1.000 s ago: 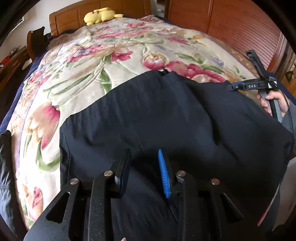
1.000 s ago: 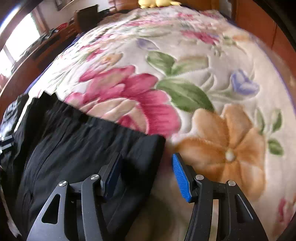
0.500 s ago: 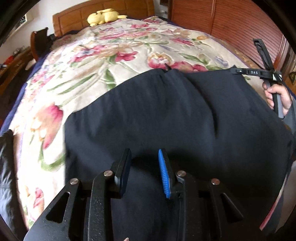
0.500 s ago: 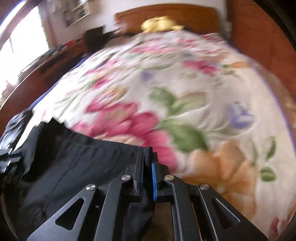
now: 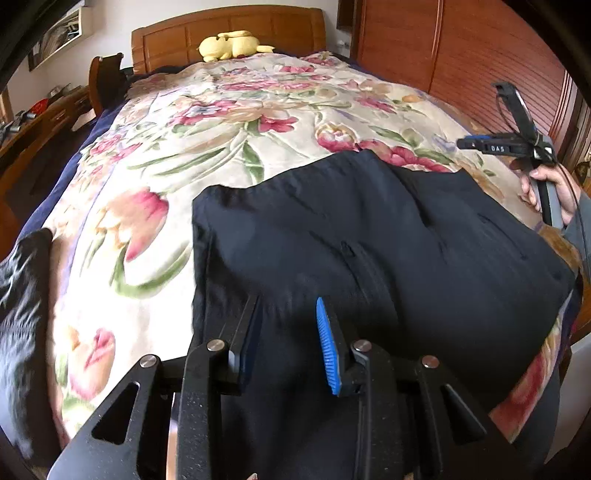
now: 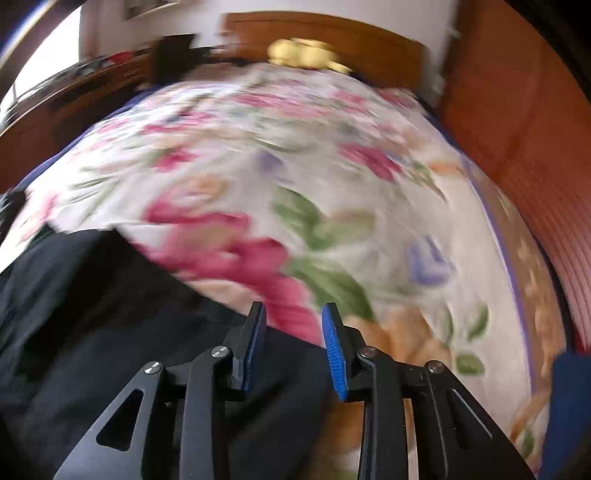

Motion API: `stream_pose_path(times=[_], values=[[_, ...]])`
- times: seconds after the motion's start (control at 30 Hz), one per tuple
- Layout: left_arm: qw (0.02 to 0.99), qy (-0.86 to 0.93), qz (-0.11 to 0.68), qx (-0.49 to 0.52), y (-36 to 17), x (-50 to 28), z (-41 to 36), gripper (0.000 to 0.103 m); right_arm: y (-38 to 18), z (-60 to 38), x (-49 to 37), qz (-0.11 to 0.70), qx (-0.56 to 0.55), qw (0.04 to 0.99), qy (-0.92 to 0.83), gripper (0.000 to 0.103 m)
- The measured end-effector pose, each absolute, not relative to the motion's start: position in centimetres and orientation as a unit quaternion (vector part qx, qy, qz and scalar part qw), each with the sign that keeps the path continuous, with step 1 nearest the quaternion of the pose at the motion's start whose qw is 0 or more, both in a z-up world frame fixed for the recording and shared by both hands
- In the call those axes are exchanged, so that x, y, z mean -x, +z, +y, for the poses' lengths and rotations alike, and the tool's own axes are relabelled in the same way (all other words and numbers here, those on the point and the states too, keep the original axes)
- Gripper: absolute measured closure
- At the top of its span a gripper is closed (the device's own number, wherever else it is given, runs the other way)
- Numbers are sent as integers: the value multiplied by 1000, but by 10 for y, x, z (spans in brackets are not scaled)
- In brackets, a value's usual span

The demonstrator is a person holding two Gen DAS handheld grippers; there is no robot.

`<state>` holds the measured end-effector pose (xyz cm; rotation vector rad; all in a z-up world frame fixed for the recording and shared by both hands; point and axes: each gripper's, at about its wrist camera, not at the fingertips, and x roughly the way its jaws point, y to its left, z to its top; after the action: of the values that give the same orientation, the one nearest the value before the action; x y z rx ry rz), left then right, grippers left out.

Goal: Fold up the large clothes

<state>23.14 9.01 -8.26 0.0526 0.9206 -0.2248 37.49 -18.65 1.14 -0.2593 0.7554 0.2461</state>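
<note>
- Floral bedspread (image 5: pixel 229 147) filling most of both frames, running from the lower edge up to a wooden headboard (image 5: pixel 229 33) at top centre.
- Dark garment (image 5: pixel 369 240) spread flat across the lower centre and right of the left wrist view; lower left in the right wrist view, blurred.
- Left gripper (image 5: pixel 288 343) at bottom centre, jaws parted a moderate way, nothing clamped, dark cloth behind and beneath the fingers.
- Right gripper (image 6: pixel 293 347) at bottom centre, jaws parted about as far, empty, poised at the garment's edge; actual touch not discernible.
- Yellow plush toy (image 5: pixel 231 44) at upper centre, against the headboard.
</note>
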Motion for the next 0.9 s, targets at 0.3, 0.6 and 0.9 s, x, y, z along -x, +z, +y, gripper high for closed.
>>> stream_pose_path(times=[0.3,0.6,0.9], values=[[889,-98,446,-16,-94,-204,110,72,-28,-44,-372,445,146,835,289,70],[887,-100,451,-6,-108,-194,119,72,-86,-4,-440,481,165,836,205,70],[892,-100,440,-2,-103,-168,124,72,-51,-14,-348,431,183,848,250,70]])
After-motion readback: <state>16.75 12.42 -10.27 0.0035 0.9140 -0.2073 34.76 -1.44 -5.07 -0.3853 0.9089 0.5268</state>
